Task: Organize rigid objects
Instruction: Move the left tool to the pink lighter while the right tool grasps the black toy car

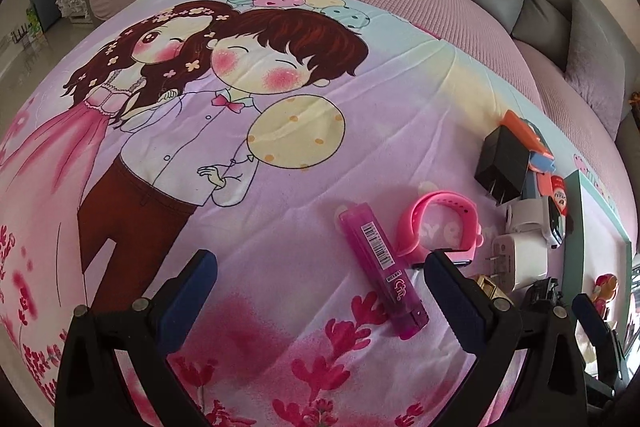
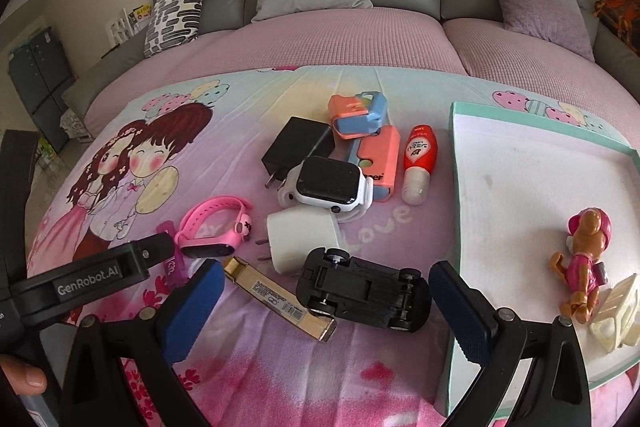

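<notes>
A: What do the two wrist views show?

B: Both tools spread wide and empty. The left hand-held gripper (image 1: 320, 291) hovers over a translucent magenta plastic tube with a barcode (image 1: 380, 267) lying on the cartoon-print blanket (image 1: 280, 195), beside a pink silicone wristband (image 1: 436, 223).

A: And the right?

B: The right hand-held gripper (image 2: 324, 303) straddles an upturned black toy car (image 2: 364, 289), which touches a white plug adapter (image 2: 302, 239). A gold rectangular bar (image 2: 280, 297) lies near its left finger. At right, a shallow green-rimmed white box lid (image 2: 520, 195) holds a pink-and-brown toy pup figure (image 2: 584, 259).
</notes>
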A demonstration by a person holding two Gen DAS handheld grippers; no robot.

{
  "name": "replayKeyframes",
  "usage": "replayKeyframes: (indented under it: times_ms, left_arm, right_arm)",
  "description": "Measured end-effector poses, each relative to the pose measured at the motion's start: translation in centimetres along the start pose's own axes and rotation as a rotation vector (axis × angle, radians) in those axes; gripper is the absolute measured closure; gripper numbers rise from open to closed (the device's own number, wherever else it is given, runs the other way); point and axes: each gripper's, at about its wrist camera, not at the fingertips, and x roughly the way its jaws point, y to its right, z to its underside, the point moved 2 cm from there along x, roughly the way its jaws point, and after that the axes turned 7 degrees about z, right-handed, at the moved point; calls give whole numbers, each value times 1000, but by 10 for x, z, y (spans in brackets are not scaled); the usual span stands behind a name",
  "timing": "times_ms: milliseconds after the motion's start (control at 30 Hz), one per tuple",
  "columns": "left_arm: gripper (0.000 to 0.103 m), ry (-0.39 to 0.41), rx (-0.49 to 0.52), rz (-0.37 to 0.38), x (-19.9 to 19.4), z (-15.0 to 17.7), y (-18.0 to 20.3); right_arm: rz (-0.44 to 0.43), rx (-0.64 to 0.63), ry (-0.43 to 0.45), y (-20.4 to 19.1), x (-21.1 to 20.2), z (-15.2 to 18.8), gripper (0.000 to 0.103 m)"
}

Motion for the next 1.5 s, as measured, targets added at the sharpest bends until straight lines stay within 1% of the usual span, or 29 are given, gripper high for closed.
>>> replayKeyframes:
  times_ms: [67, 133, 200, 267, 367, 500, 533, 567, 633, 700, 733, 867, 1000, 1100, 1167, 1233, 1333, 1400, 1467, 1500]
  left_arm:
    - [0, -12, 29, -20, 4, 2, 4]
    - [0, -19, 47, -32, 6, 4, 6]
    - [0, -15, 41, -33, 5, 3, 4]
    - [0, -7, 35, -72, 4, 1, -1]
    - [0, 10, 11, -106, 0, -2, -14]
    - [0, 14, -11, -189, -3, -4, -27]
    - [0, 9, -14, -186, -3, -4, -28]
    - [0, 5, -16, -168, -4, -4, -27]
    - [0, 2, -10, -112, -4, -4, -22]
    - [0, 0, 20, -68, -3, -4, -11]
    - [0, -3, 43, -59, -2, -3, -5]
    - [0, -37, 123, -70, 7, 2, 12]
    - [0, -45, 132, -74, 10, 4, 16]
    - [0, -28, 120, -124, 8, 2, 10]
    - [0, -12, 90, -159, 5, -2, 0]
    - [0, 3, 49, -174, 3, -4, -11]
    - [0, 19, 7, -170, 0, -7, -21]
    - [0, 21, 7, -163, 2, -6, -22]
    - [2, 26, 23, -147, 3, -4, -17]
    - [7, 27, 32, -138, 4, -4, -14]
  right_arm:
    - [-25, 26, 3, 5, -2, 0, 0]
    - [-28, 33, 4, 6, -2, -1, 0]
    - [-24, 22, 3, 4, -2, 0, 0]
    - [-23, 16, 0, 3, -2, 0, 0]
    - [-29, 20, -3, 4, -2, 0, 0]
    - [-35, 22, -7, 4, 0, 1, 0]
    - [-33, 20, -8, 3, 0, 1, 0]
    - [-33, 19, -9, 3, 0, 2, 0]
    - [-34, 19, -11, 3, 1, 1, 0]
    - [-35, 21, -10, 3, 1, 2, 0]
    - [-35, 22, -10, 3, 1, 2, 0]
    - [-38, 23, -10, 3, 0, 2, 0]
    - [-39, 22, -11, 4, 0, 2, 0]
    - [-40, 19, -12, 4, 0, 3, 1]
    - [-44, 18, -15, 4, 0, 3, 1]
    - [-49, 17, -19, 4, 1, 4, 1]
    - [-50, 19, -26, 4, 2, 5, 3]
    - [-40, 20, -25, 4, 2, 5, 5]
    - [-32, 23, -21, 5, 2, 4, 10]
    - [-26, 24, -20, 6, 2, 4, 11]
